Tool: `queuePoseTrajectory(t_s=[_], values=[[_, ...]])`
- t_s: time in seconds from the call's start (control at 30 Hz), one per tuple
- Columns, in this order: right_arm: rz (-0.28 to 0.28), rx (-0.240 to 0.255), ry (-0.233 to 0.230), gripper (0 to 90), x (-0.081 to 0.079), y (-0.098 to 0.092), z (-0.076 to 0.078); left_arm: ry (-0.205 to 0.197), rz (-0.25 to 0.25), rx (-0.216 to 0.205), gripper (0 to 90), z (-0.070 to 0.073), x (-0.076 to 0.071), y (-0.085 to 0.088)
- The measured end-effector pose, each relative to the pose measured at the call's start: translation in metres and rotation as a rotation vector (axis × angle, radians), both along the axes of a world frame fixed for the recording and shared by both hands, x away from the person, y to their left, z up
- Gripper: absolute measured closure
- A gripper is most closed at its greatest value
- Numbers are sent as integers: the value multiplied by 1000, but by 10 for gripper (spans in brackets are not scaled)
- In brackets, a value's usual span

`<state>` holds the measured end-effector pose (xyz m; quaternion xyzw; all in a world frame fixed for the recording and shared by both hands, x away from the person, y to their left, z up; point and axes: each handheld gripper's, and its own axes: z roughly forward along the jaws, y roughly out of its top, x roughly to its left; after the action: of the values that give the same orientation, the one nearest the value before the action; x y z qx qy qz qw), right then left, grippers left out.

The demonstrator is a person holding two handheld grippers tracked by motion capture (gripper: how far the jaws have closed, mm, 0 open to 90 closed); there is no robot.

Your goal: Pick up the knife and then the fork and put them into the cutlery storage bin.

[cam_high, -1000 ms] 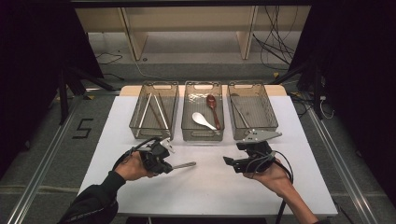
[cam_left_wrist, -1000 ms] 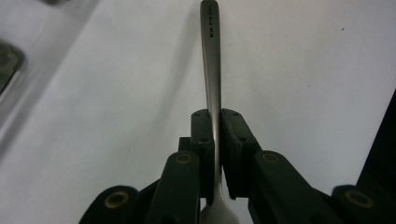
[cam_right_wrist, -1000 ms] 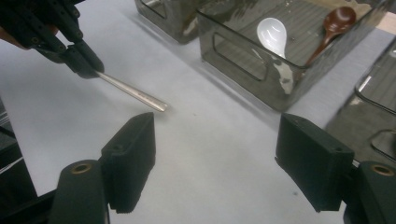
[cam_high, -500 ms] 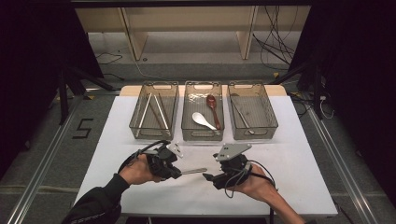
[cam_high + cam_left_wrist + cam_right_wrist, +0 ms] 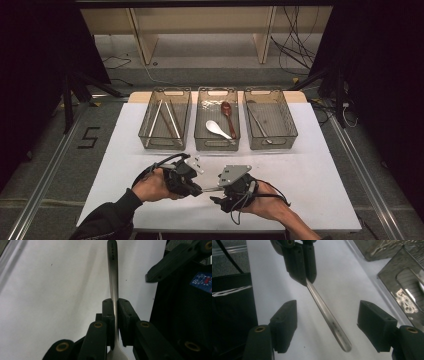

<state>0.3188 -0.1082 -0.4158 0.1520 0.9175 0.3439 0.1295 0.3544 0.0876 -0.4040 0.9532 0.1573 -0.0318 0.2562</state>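
A slim metal utensil handle [image 5: 210, 189] hangs level over the white table [image 5: 320, 175] near its front edge. My left gripper [image 5: 199, 189] is shut on it close to the head end, which is hidden behind the jaws. In the left gripper view the pads [image 5: 124, 312] of the left gripper [image 5: 116, 302] clamp the handle [image 5: 112, 270]. My right gripper [image 5: 220, 192] faces it from the right. In the right gripper view the handle's free end [image 5: 325, 312] lies between the spread jaws of the right gripper [image 5: 328, 320], touching neither pad; they have just been closing.
Three clear bins stand in a row at the back. The left bin [image 5: 150, 142] holds chopsticks [image 5: 162, 119]. A white spoon [image 5: 216, 128] and a reddish-brown spoon [image 5: 227, 111] lie in the middle one. The right bin [image 5: 292, 135] holds a metal utensil [image 5: 257, 122].
My right gripper has moved left across the table until its jaws straddle the handle's free end. My left gripper has drifted right with the utensil.
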Motion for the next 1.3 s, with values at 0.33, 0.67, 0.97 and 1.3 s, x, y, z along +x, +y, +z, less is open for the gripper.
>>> queuePoseTrajectory(t_s=[0.33, 0.67, 0.97, 1.3], values=[[60, -62, -6, 436, -4, 9, -8, 23, -29, -12, 834, 1, -4, -6], [117, -117, -30, 624, -8, 15, -14, 53, -58, -26, 834, 2, -8, -11], [176, -164, -65, 789, -14, 17, -17, 88, -82, -12, 832, -4, -7, -12], [235, -204, -78, 877, -17, 17, -20, 127, -48, -45, 717, -8, -3, -12]])
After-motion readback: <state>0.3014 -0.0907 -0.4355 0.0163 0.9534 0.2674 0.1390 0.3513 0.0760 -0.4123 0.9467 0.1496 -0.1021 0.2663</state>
